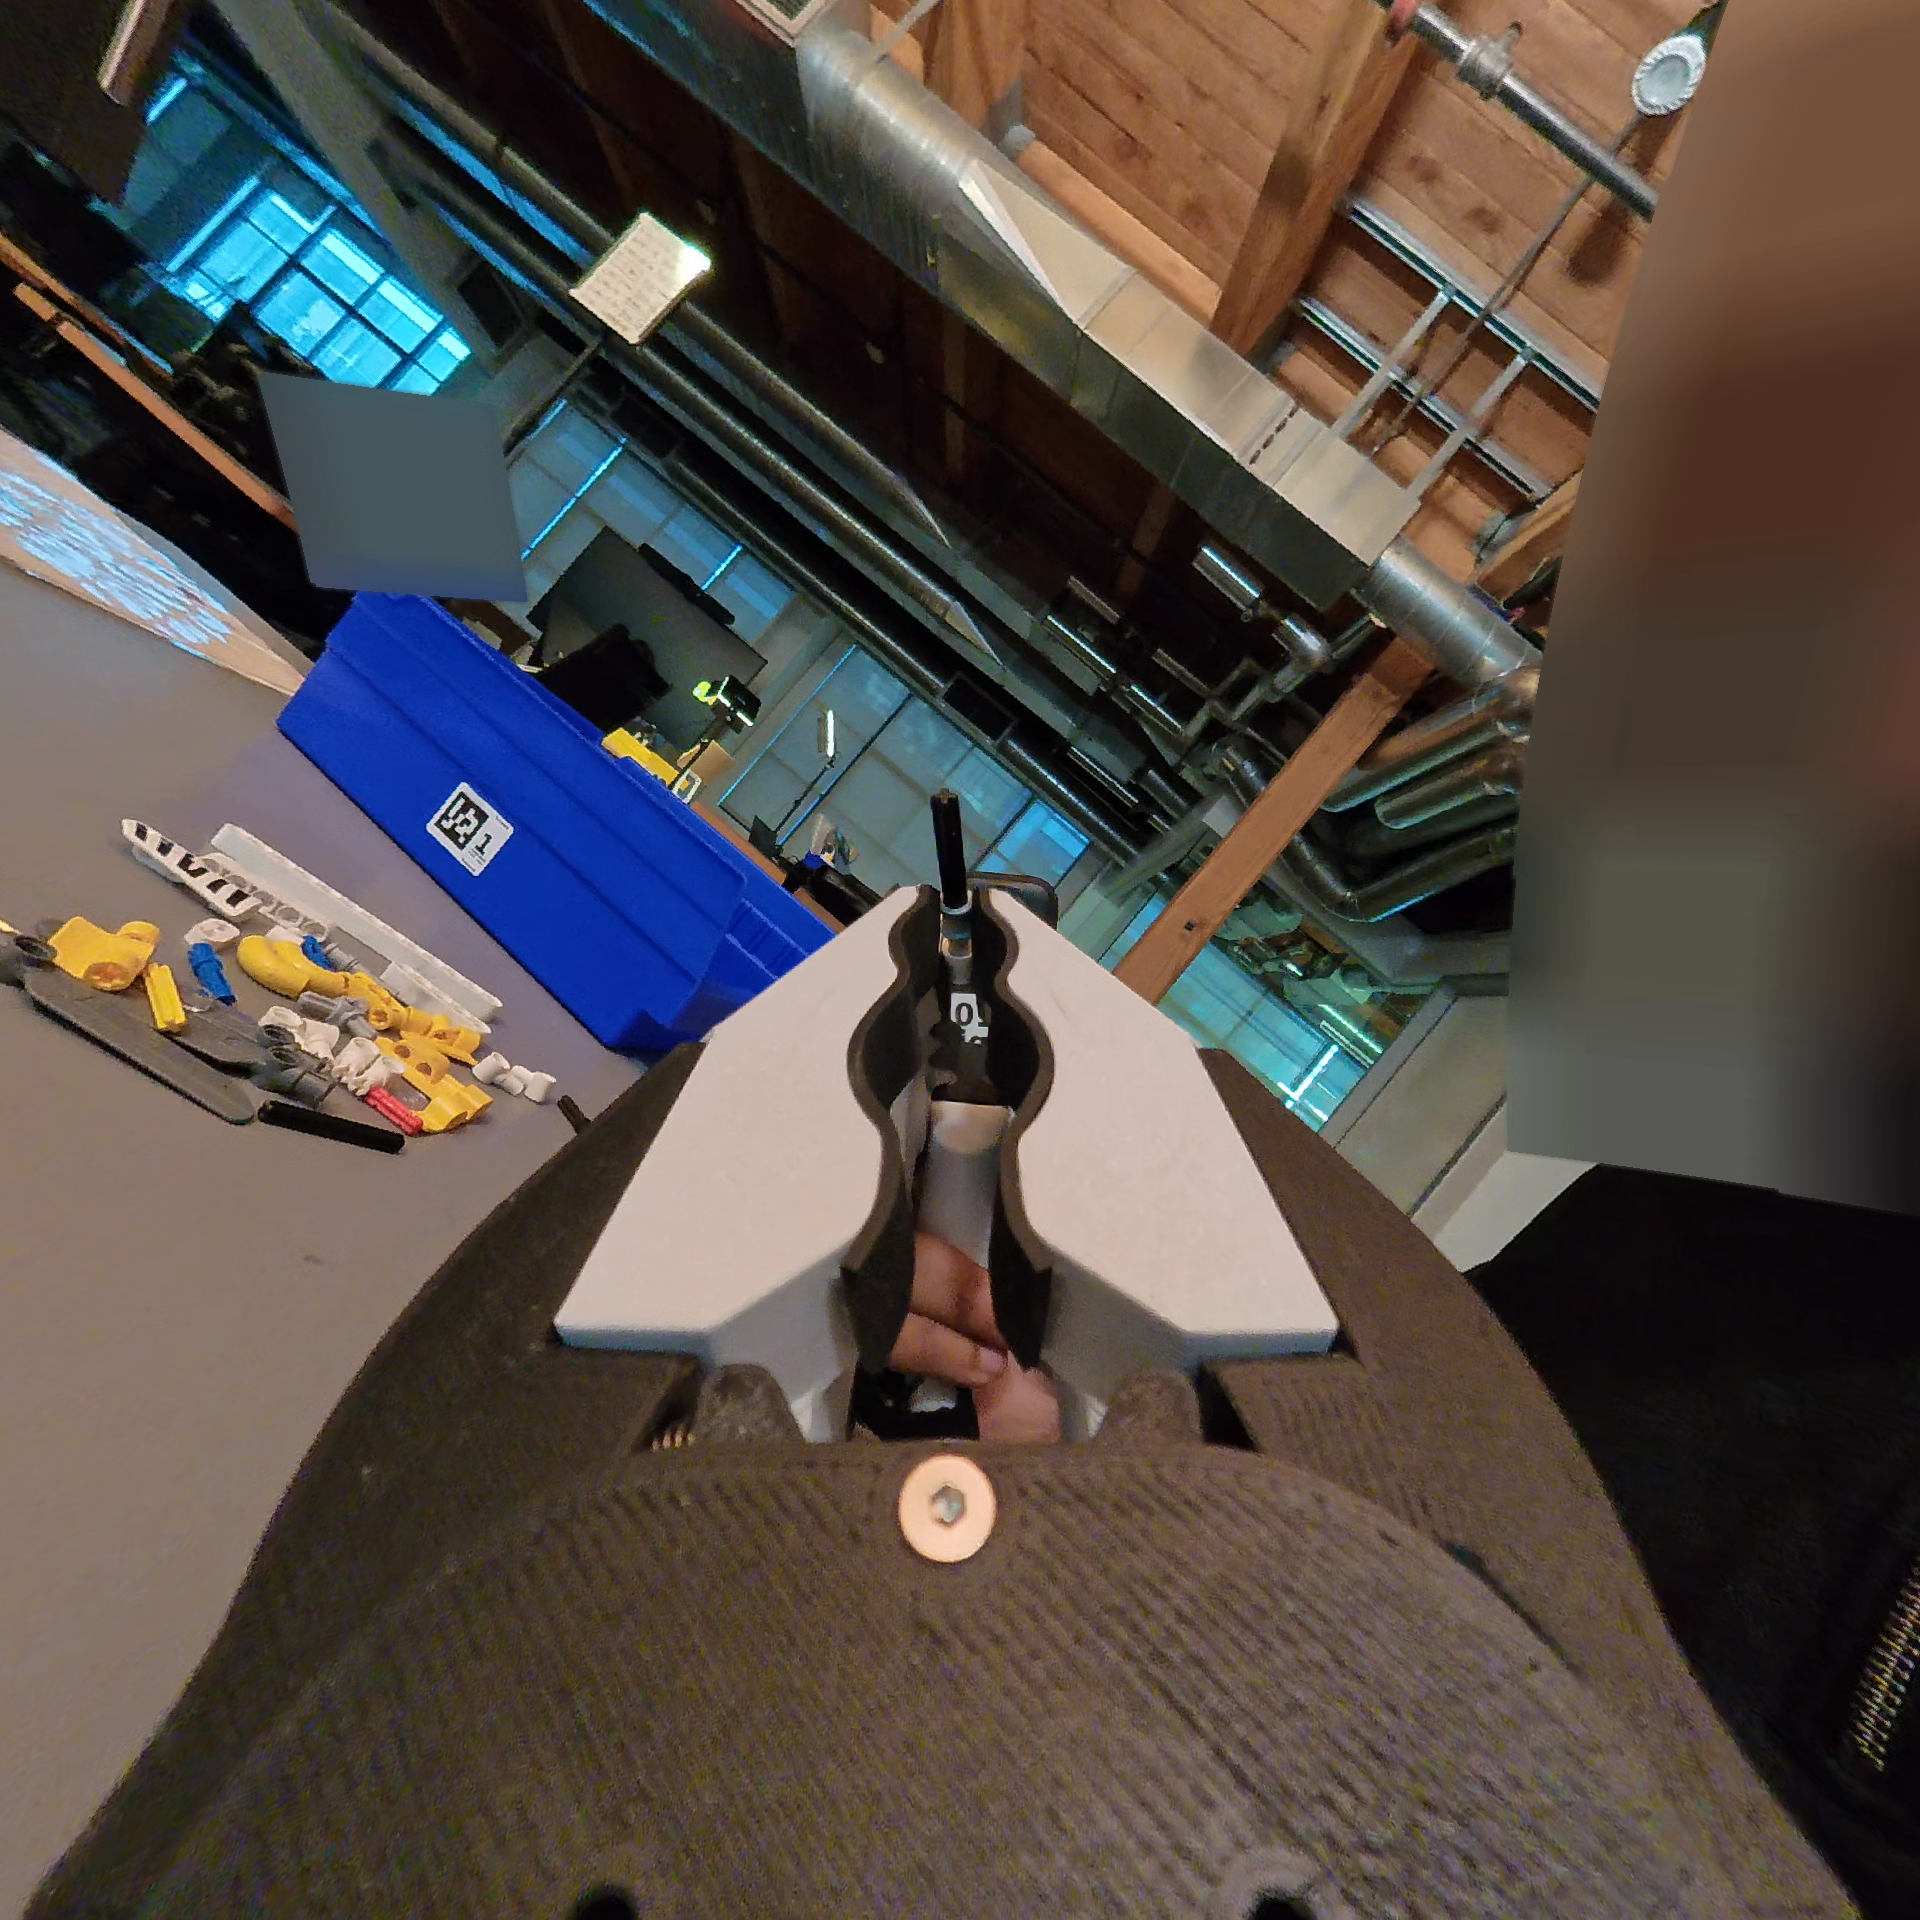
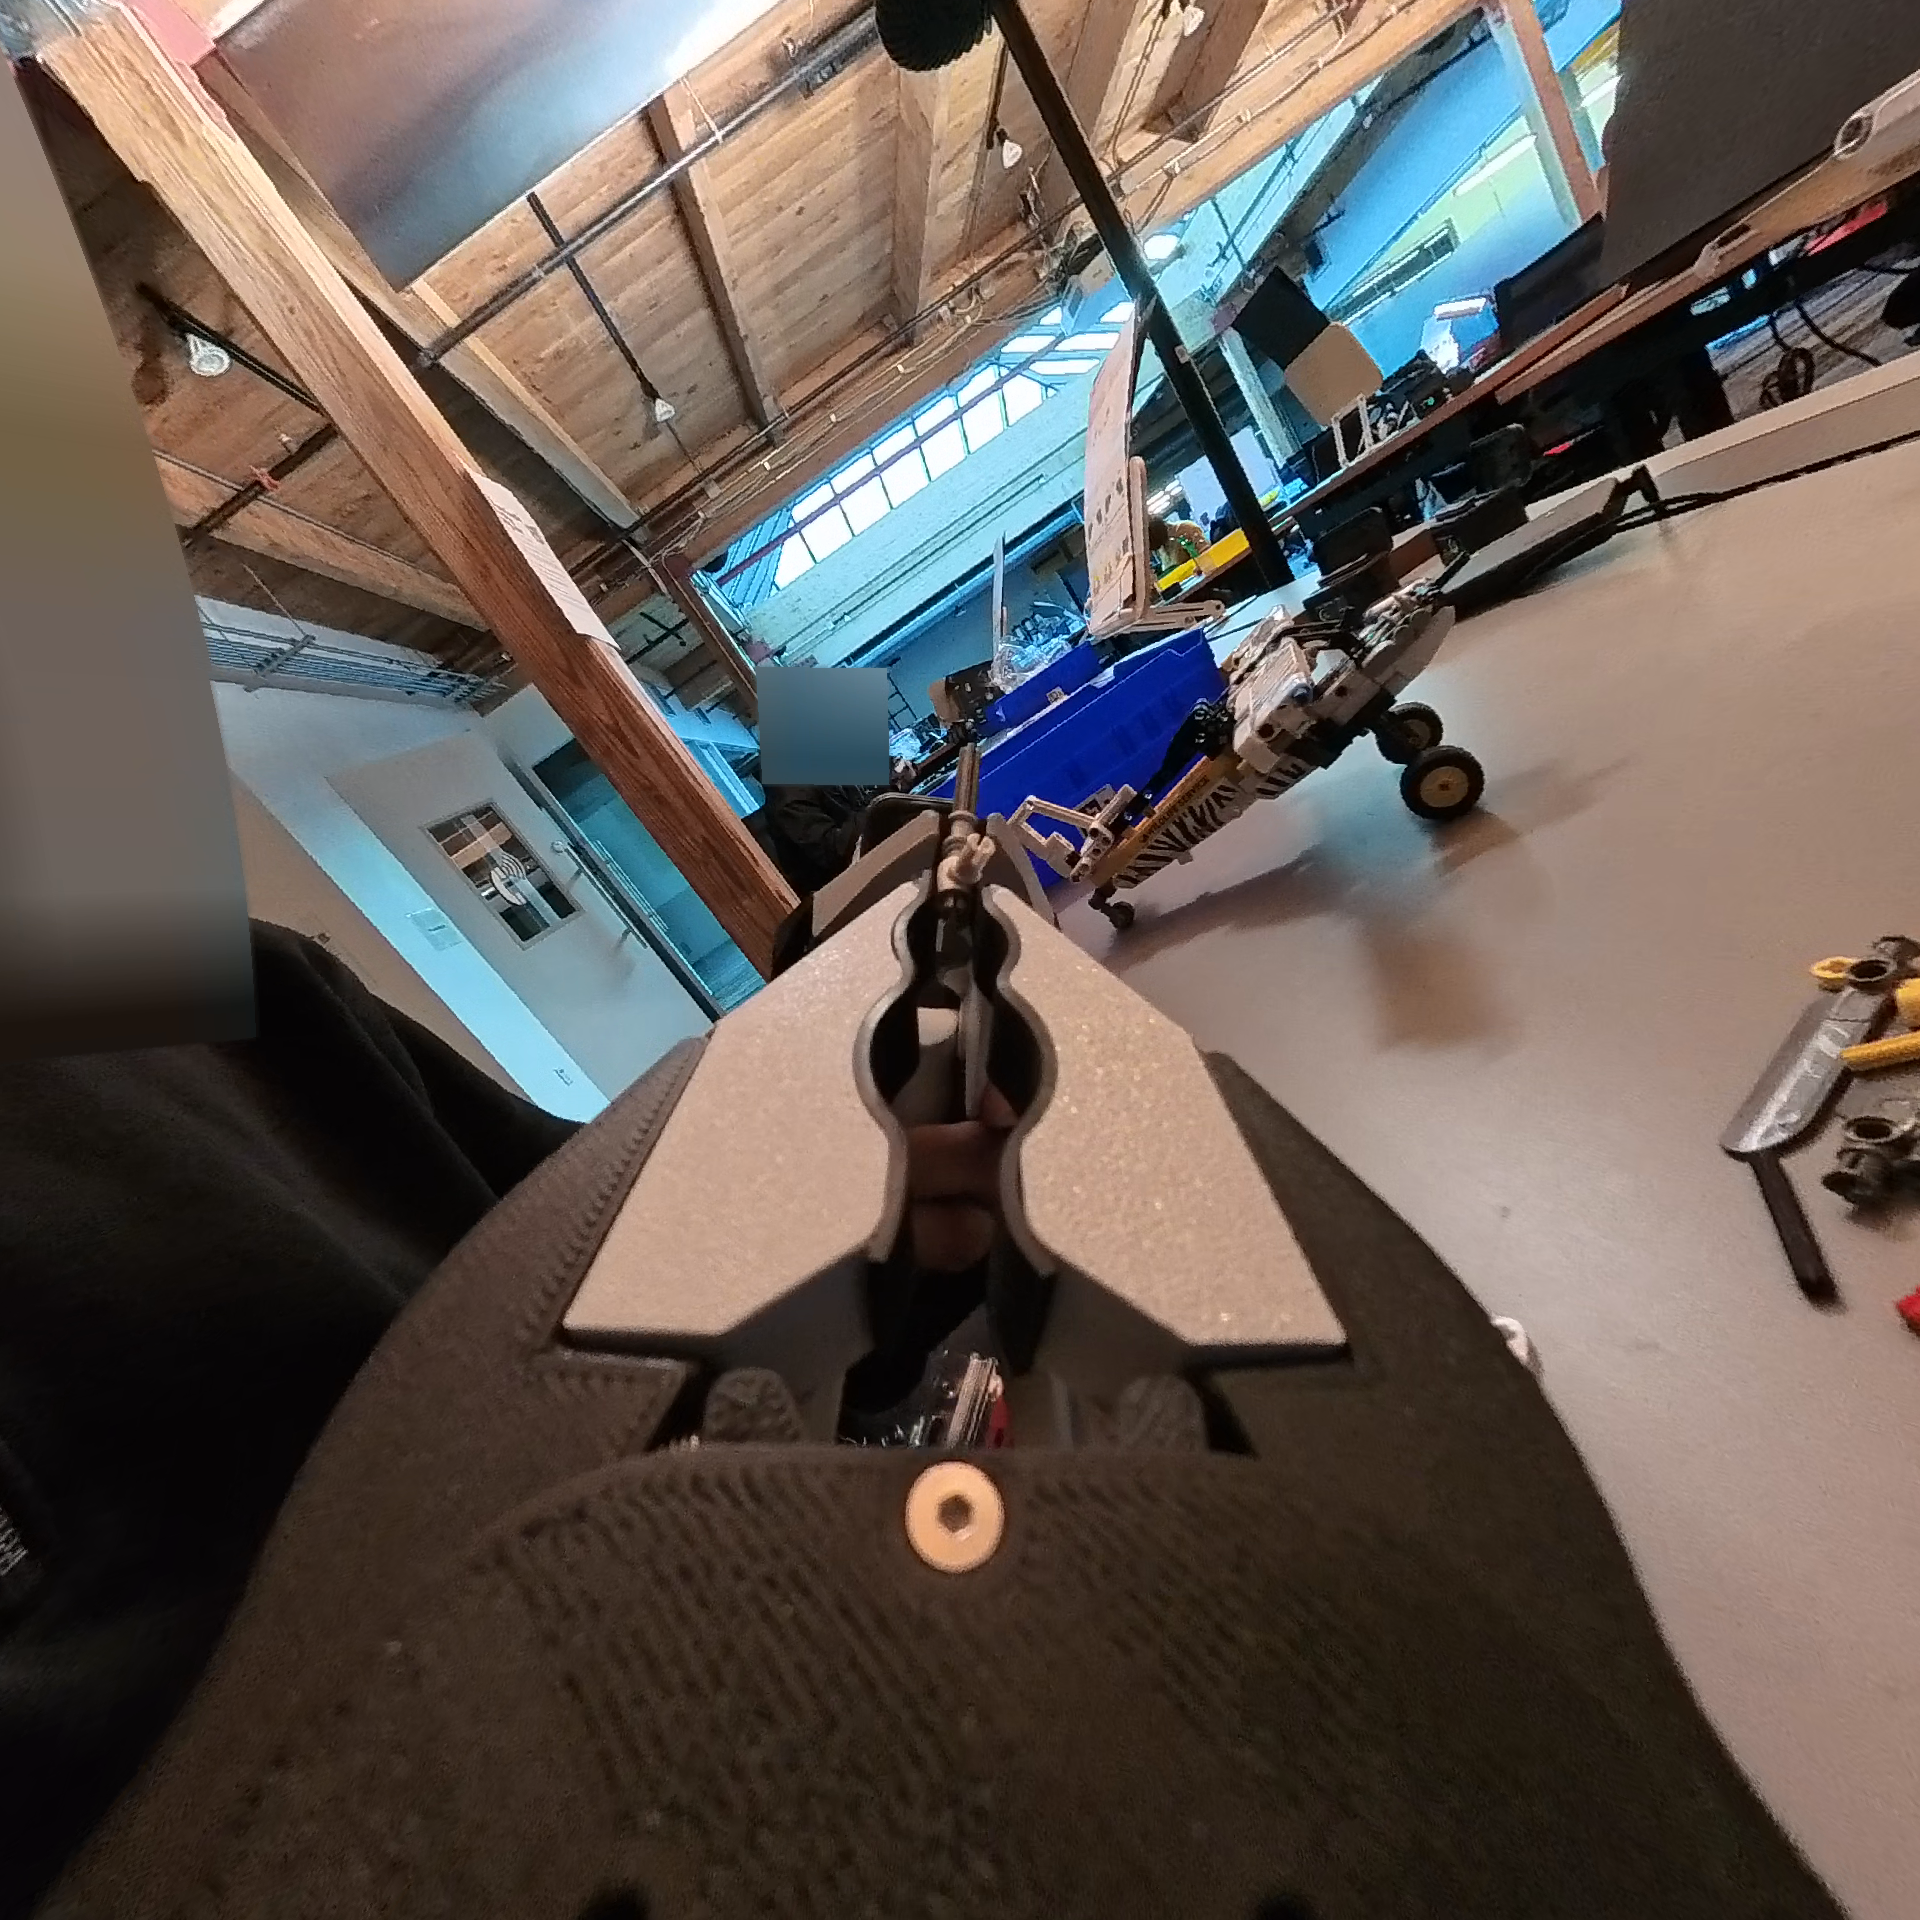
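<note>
Left gripper pose: the left gripper (image 1: pixel 951 902) is tipped up off the grey table (image 1: pixel 156 1299), toward ceiling ducts and windows.
Left grasp: fingers closed on a thin black axle (image 1: pixel 945 842) that sticks out past the tips.
Right gripper pose: the right gripper (image 2: pixel 961 896) is raised and aimed across the table toward a blue bin (image 2: pixel 1091 727) and a zebra-striped toy model (image 2: pixel 1247 800).
Right grasp: jaws narrow, pinched on a small white connector (image 2: pixel 964 854) with a grey rod (image 2: pixel 966 774), probably one assembly.
Nearby: loose yellow, white and grey building parts (image 1: pixel 312 1018) lie well left of the left gripper.
Hidden: each gripper's body blocks the lower view; a hand (image 1: pixel 961 1340) shows only through the slot.
</note>
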The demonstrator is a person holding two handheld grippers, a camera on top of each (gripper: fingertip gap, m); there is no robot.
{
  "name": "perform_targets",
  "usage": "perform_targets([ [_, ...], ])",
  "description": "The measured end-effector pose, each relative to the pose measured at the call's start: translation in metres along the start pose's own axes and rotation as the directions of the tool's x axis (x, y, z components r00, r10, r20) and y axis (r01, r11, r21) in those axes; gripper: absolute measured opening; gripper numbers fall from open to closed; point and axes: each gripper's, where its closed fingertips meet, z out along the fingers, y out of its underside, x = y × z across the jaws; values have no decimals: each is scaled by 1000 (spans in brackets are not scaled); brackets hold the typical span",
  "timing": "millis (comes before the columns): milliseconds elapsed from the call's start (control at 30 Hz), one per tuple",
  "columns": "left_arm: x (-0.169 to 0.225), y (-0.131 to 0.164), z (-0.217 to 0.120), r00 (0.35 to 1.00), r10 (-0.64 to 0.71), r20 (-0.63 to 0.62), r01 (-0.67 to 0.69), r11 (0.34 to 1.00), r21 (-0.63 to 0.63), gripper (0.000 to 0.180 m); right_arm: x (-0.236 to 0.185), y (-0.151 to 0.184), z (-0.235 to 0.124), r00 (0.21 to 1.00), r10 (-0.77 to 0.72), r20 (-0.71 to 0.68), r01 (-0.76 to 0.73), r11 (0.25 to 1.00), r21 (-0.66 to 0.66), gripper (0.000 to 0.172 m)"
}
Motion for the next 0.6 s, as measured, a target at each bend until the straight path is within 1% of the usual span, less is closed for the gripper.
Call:
perform_targets([
  [100, 1, -3, 0, 1000, -4, 2, 4, 1000, 11, 0, -1, -1, -1, 1000, 1, 0, -1, 1000, 2, 3],
  [133, -3, -18, -7, 999, -31, 16, 30, 995, 97, 3, 1, -4, -6, 1000, 10, -4, -10, 1000, 21, 3],
  [167, -13, -53, -25, 995, -92, 34, 81, 965, 247, 1, 6, -10, -14, 1000, 22, -17, -21, 999, 49, 3],
  [200, -17, -75, -38, 996, -74, 43, 60, 961, 270, 2, 14, -14, -23, 999, 26, -40, -23, 998, 66, 3],
  [233, -19, -87, -45, 994, 28, 102, -52, 970, 239, 2, 21, -18, -29, 998, 21, -64, -17, 997, 74, 3],
  [267, -15, -96, -48, 991, 73, 113, -98, 967, 236, 2, 26, -21, -32, 997, 15, -82, -9, 997, 75, 3],
  [300, -8, -99, -47, 993, 75, 88, -94, 967, 238, 2, 29, -22, -34, 995, 4, -99, 2, 998, 62, 4],
  [367, 2, -93, -39, 993, 98, 63, -109, 971, 213, 2, 37, -15, -32, 983, -50, -175, 46, 999, -24, 4],
  [433, 3, -86, -34, 995, 91, 48, -98, 977, 192, 2, 54, 3, -33, 949, -127, -289, 68, 977, -203, 4],
  [500, -3, -82, -34, 994, 92, 59, -101, 979, 175, 2, 73, 24, -41, 906, -169, -388, 17, 930, -367, 5],
  [533, -7, -80, -35, 995, 79, 63, -89, 981, 172, 2, 80, 33, -47, 888, -176, -424, -22, 906, -422, 5],
  [600, -12, -76, -35, 997, 49, 65, -60, 983, 172, 2, 92, 45, -59, 860, -183, -476, -86, 869, -488, 5],
])
